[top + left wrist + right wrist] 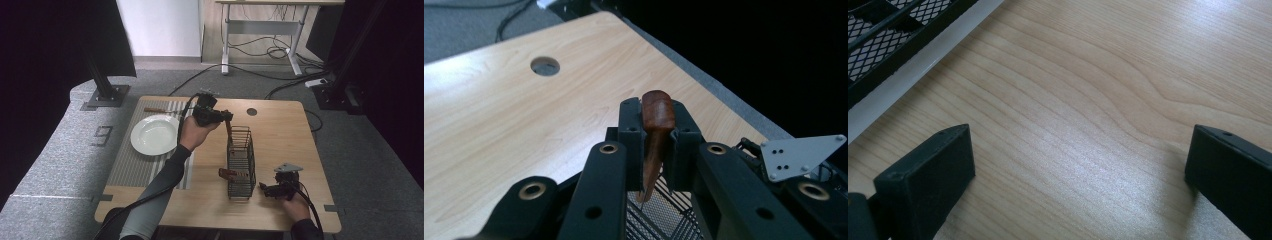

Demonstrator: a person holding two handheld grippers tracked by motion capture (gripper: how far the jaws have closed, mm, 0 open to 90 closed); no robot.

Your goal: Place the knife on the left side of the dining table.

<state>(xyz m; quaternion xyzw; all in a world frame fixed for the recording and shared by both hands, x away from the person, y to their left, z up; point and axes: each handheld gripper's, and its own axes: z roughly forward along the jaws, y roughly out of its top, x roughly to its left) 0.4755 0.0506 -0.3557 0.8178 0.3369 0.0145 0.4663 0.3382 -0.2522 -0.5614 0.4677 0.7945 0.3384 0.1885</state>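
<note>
L gripper (220, 116), frame centre, clamps a wooden-handled utensil (657, 131) above the wire rack (241, 165); another utensil (231, 174) remains in rack. R gripper (274, 191), lower right, jaws apart, idle. Approx. mid-task.

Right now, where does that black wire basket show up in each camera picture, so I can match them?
High view: the wire basket stands right of centre on the table, between the two hands.
Left gripper view: its mesh is at the bottom centre, below the jaws and the wooden handle they clamp.
Right gripper view: its mesh is in the top left corner.
Shared landmark: the light wooden tabletop.
</note>
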